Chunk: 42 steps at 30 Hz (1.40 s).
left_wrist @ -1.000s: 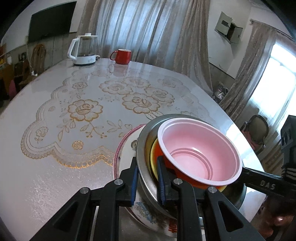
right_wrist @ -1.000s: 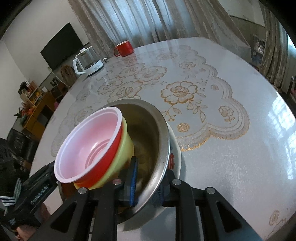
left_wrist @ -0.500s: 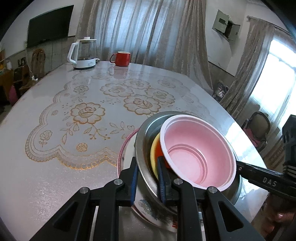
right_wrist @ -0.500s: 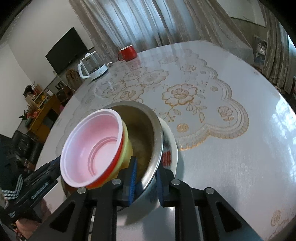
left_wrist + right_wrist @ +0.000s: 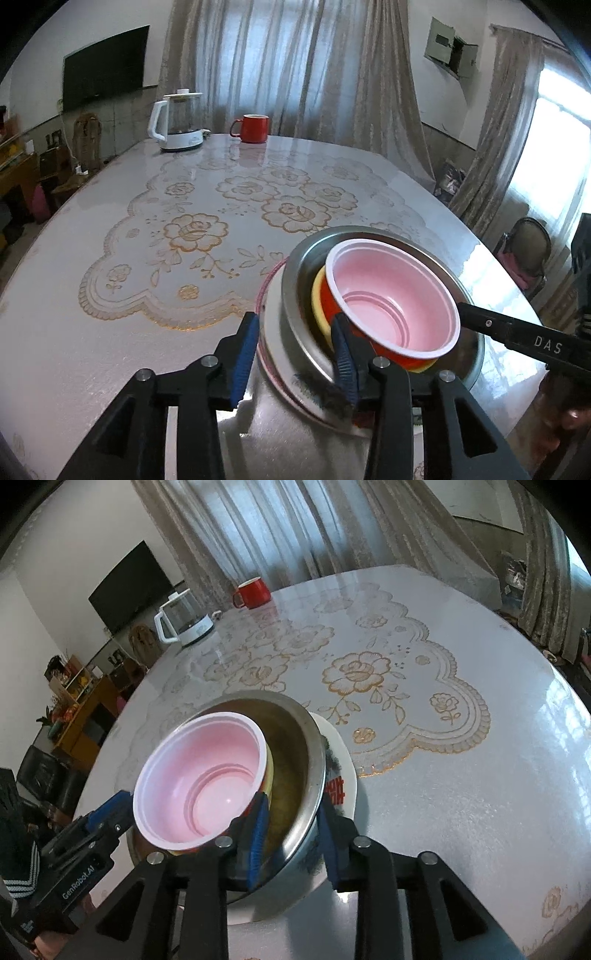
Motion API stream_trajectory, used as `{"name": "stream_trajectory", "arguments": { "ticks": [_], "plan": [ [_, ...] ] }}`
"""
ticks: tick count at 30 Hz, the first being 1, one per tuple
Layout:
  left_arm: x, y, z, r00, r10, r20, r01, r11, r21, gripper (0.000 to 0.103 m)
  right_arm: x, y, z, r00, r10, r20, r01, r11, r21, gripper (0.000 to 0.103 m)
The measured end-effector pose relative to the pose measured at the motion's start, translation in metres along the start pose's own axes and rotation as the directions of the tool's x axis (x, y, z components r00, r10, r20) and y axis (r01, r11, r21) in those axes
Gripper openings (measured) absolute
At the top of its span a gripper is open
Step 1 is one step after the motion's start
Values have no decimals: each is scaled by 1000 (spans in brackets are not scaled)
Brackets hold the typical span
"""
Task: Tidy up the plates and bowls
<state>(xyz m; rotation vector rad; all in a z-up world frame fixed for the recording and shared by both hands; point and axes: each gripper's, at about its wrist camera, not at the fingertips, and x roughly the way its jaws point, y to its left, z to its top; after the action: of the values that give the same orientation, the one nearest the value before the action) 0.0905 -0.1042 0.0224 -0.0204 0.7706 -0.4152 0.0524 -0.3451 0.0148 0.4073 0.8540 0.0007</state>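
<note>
While both grippers flank the stack, neither clamps it. The left gripper (image 5: 293,354) stands with its jaws parted: one blue pad sits outside the plate (image 5: 271,332), the other pad inside the steel bowl (image 5: 303,266), so the near rims of both lie in the gap without being pinched. The right gripper (image 5: 291,843) is likewise spread, one pad inside the steel bowl (image 5: 295,760) just beside the yellow bowl (image 5: 270,775), the other outside against the plate (image 5: 341,771); the steel rim runs between them with slack on either side.

Stack, bottom to top: white plate with a red edge line and printed decoration, steel bowl, yellow bowl (image 5: 317,299), red bowl (image 5: 327,306), and a pink-lined bowl (image 5: 395,299) uppermost. The nested plastic bowls sit tilted and off-centre within the steel one. The stack rests near the tabletop (image 5: 92,339) edge closest to both grippers.

Surroundings: gold-embroidered floral cloth (image 5: 207,236) spreads just beyond the stack, its scalloped edge near the plate. At the far side stand a glass kettle (image 5: 179,122) and a red mug (image 5: 253,128), well apart from the stack. Nothing lies between grippers and stack.
</note>
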Motion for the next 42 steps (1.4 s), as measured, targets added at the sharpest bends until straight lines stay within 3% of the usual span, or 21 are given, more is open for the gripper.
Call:
{"name": "stream_trajectory", "arguments": {
  "ticks": [4,14,19,21,24,28,31,35,40,42],
  "plan": [
    [-9,1,-4,1000,28,6,-28,1000,4,44,-7,3,-5,1000,-10,8,10,1000,-10,28],
    [-41,-4,-26,999,45,30,-45,999,4,80,-31,13,-30,999,-6,34,8,999,-49,28],
    [-52,-8,-34,998,51,32,-52,999,10,90,-45,24,-46,996,-17,90,27,994,-105,29],
    [-57,-9,-38,997,68,35,-69,997,16,94,-49,28,-54,994,-24,110,37,992,-121,31],
    [-63,-11,-45,994,106,39,-107,994,34,103,-53,33,-64,987,-68,148,88,988,-130,41],
    [-73,-13,-55,987,153,44,-156,985,77,103,-60,43,-82,968,-134,211,166,976,-142,56],
    [-81,-11,-62,985,167,42,-170,982,83,103,-68,47,-93,958,-130,256,166,978,-126,63],
    [-99,-4,-70,985,151,79,-154,987,40,103,-79,62,-110,935,-128,330,188,969,-157,68],
    [-116,1,-73,954,247,169,-252,968,8,103,-85,70,-119,927,-113,358,184,968,-169,70],
    [-119,2,-74,950,255,181,-260,966,3,103,-87,70,-121,923,-117,367,186,970,-159,70]
  ]
}}
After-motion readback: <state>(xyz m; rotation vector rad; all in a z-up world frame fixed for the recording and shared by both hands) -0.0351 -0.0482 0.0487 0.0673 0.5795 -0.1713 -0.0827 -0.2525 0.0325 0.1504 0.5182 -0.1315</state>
